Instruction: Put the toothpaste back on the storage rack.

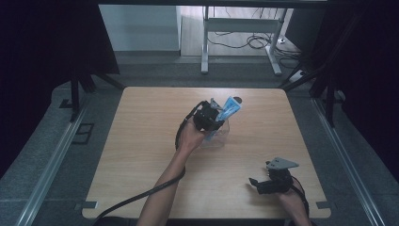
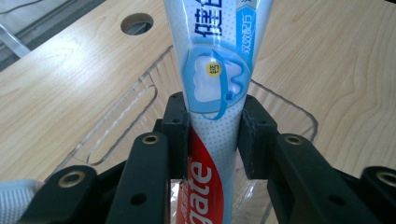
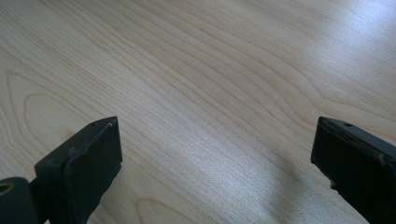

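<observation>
While the left tool (image 2: 212, 135) grips the toothpaste tube (image 2: 217, 93) between its pads, the tube stands upright with its lower end inside the clear plastic container (image 2: 140, 88) mid-counter (image 1: 141, 155), apparently nearly placed; release seems left. The right tool (image 3: 215, 154) hovers wide open and empty, near the counter's front right.

The left gripper (image 1: 212, 117) is held out ahead on an extended forearm, its jaws drawn in close with something clamped between the pads (image 2: 180, 133) (both pads pressed flat). The right gripper (image 1: 256, 183) is kept low, near the person, its jaws spread wide apart.
</observation>
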Demonstrator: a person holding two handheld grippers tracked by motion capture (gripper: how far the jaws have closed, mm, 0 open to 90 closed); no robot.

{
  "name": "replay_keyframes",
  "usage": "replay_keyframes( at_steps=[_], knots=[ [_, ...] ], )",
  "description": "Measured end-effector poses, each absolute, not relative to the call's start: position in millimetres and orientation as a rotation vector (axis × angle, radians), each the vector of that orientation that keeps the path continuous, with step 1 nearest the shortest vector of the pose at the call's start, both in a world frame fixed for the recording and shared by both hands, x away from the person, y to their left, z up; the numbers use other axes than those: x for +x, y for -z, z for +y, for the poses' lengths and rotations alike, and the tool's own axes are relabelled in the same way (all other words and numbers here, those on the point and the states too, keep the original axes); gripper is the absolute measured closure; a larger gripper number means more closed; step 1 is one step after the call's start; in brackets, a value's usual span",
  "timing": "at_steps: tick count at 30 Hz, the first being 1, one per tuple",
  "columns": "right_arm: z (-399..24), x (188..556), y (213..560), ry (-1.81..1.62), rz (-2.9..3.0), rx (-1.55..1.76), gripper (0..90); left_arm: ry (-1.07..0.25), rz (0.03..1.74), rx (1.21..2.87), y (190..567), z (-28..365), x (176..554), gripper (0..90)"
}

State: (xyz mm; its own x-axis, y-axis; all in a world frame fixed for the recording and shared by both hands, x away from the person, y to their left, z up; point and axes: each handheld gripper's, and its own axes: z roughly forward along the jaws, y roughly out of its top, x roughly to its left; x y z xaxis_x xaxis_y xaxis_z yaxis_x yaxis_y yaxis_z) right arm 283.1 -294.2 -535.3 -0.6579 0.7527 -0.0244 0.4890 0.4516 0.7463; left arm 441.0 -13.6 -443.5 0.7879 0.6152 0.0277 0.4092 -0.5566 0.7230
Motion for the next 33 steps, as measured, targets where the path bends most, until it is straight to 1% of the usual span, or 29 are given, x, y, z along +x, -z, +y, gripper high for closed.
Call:
replay_keyframes(
  at_steps=[9,13,18,23,29,33],
  knots=[
    [-292.6,282.8,536.1,-1.034,2.365,1.05,2.5,-0.325,0.741,2.258,450.5,-9.5,435.0,65.9],
    [-292.4,282.8,536.4,-1.032,2.365,1.049,2.5,-0.311,0.749,2.254,449.8,-9.3,434.9,63.5],
    [-292.1,282.8,536.5,-1.035,2.367,1.048,2.5,-0.275,0.767,2.234,449.6,-7.2,435.5,58.0],
    [-291.4,282.8,536.6,-1.032,2.37,1.04,2.5,-0.276,0.769,2.222,450.7,-5.4,434.2,52.3],
    [-291.7,282.8,536.8,-1.032,2.369,1.046,2.5,-0.294,0.76,2.22,448.1,-5.1,432.7,41.9],
    [-291.3,282.9,537.0,-1.033,2.371,1.045,2.5,-0.287,0.757,2.21,444.7,-3.8,430.7,37.7]
  ],
)
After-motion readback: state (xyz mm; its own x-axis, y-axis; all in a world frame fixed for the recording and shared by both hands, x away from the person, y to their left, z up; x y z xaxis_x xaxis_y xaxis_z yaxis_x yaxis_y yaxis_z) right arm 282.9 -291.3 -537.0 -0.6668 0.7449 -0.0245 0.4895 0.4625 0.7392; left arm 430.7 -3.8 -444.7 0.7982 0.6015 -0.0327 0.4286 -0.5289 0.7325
